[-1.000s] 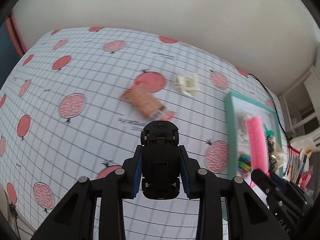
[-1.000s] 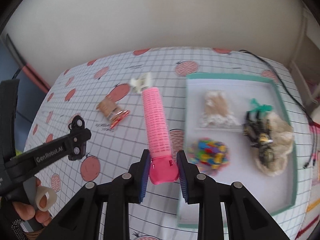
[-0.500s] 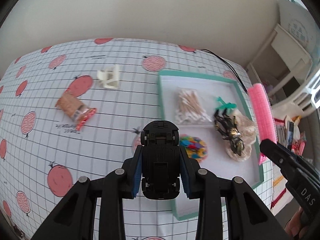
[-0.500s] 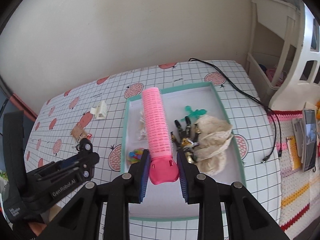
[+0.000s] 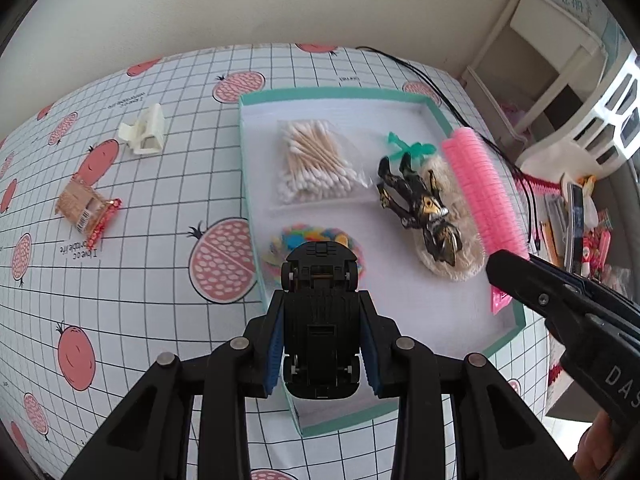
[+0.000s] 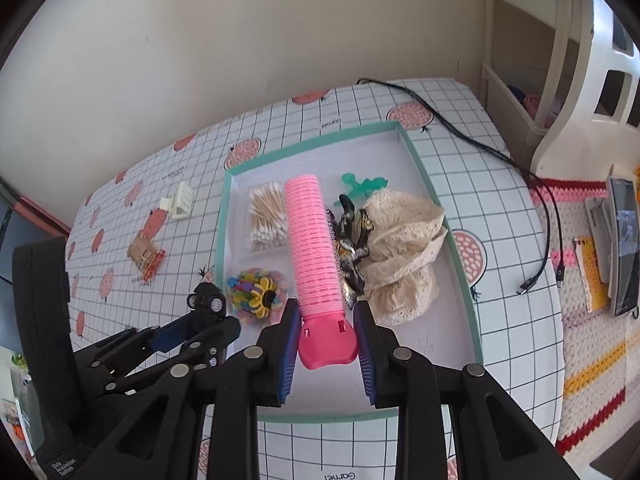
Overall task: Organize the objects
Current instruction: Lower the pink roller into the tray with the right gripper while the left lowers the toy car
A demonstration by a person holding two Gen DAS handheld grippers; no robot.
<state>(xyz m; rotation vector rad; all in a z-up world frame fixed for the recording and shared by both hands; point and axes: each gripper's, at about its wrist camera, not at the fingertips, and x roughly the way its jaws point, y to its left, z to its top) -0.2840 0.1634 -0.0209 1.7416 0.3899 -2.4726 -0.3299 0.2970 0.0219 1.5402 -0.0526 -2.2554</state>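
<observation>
Closest to the left camera, the left tool [image 5: 322, 344] squeezes a small black plastic toy car [image 5: 320, 312], belly up so its wheels show, above the near edge of the shallow white tray with a green rim [image 5: 516, 320]. Beside it, the right tool [image 6: 326, 346] holds a long pink bumpy hair roller [image 6: 314, 240] by its smooth pink end, over the tray. Below lie a pile of bright little clips [image 6: 254, 292], a bag of cotton swabs [image 5: 314, 160], a black and gold toy figure [image 5: 420, 208] and a cream lace cloth [image 6: 404, 240]. Farther off on the checked tabletop [image 5: 160, 240] sit a snack packet [image 5: 86, 210] and a white clip [image 5: 144, 130].
</observation>
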